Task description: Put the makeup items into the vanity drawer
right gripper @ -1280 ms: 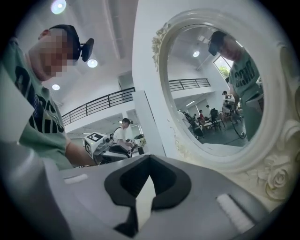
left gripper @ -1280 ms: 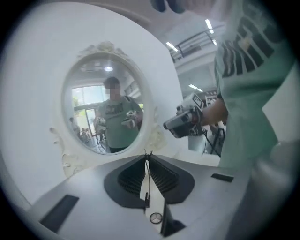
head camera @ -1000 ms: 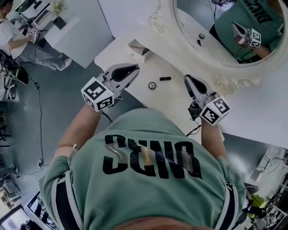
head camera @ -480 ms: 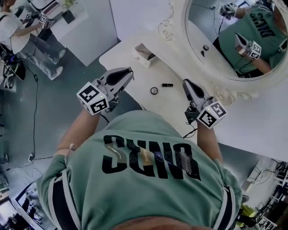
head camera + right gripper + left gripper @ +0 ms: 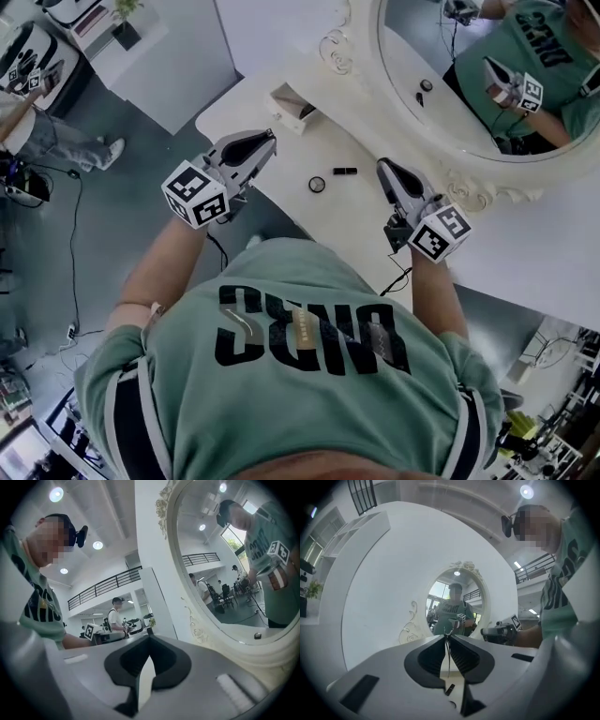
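Observation:
On the white vanity top (image 5: 272,141) lie a small round black compact (image 5: 317,185) and a short black tube (image 5: 345,172). A small open drawer box (image 5: 292,105) sits at the top's far left. My left gripper (image 5: 273,134) hovers by the table's left edge, short of the compact, jaws shut and empty (image 5: 447,635). Right of the two items hangs my right gripper (image 5: 381,163), tips together with nothing between them (image 5: 150,638). Through the gap under the left jaws I see a small dark tube (image 5: 449,689).
An oval mirror in an ornate white frame (image 5: 456,174) stands behind the items. A white cabinet (image 5: 159,56) stands beyond the table on the left. Another person (image 5: 37,84) is at the far left, and a cable (image 5: 75,234) runs over the grey floor.
The head view has shifted a little. Both grippers hold nearly the same places by the table, and the compact and tube have not moved.

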The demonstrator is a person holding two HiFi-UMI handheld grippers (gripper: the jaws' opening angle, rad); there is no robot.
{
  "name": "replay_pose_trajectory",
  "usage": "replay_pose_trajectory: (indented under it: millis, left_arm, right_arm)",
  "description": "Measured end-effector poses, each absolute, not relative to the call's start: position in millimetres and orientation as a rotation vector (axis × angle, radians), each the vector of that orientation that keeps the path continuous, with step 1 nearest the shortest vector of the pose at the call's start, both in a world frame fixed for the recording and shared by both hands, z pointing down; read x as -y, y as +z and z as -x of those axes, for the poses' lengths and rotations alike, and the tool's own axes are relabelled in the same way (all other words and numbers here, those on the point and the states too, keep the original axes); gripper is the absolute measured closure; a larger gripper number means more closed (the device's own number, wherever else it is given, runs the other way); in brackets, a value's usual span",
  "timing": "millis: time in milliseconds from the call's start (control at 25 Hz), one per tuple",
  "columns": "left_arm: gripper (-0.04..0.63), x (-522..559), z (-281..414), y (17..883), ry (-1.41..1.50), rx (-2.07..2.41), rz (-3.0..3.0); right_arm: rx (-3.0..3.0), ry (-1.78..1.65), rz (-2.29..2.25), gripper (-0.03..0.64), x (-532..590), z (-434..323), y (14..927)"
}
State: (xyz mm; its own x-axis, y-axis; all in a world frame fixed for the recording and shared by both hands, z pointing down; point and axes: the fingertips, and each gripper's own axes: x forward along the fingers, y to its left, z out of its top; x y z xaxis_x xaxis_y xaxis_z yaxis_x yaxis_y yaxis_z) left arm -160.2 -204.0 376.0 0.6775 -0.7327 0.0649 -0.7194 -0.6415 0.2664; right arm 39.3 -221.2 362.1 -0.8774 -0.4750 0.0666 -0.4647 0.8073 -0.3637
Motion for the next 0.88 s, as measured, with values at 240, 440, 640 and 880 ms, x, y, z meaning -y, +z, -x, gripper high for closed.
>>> replay_pose_trajectory:
  millis: [240,440,640,880]
  left_arm:
    - [0.558,273.8,160.2,426.3,0.103,1.216,-2.575]
    - [0.558,335.6,153.2,469.2,0.231,1.224,-2.581]
    - [0.558,389.0,147.0,503.9,0.29,1.243,-2.581]
    - [0.555,412.3,153.0,547.8,0.361,1.333,-2.533]
  right_arm:
    - [-2.961,-0.509,0.808,0.607,273.9,-22.7,377.2]
    - [-2.969,-0.55,0.813,0.607,301.8,-1.9,415.8]
    - [-3.007,-0.579,0.789,0.607,306.8,14.3,445.6]
    - [-3.014,-0.618,0.782,0.607,307.4,16.5,461.6]
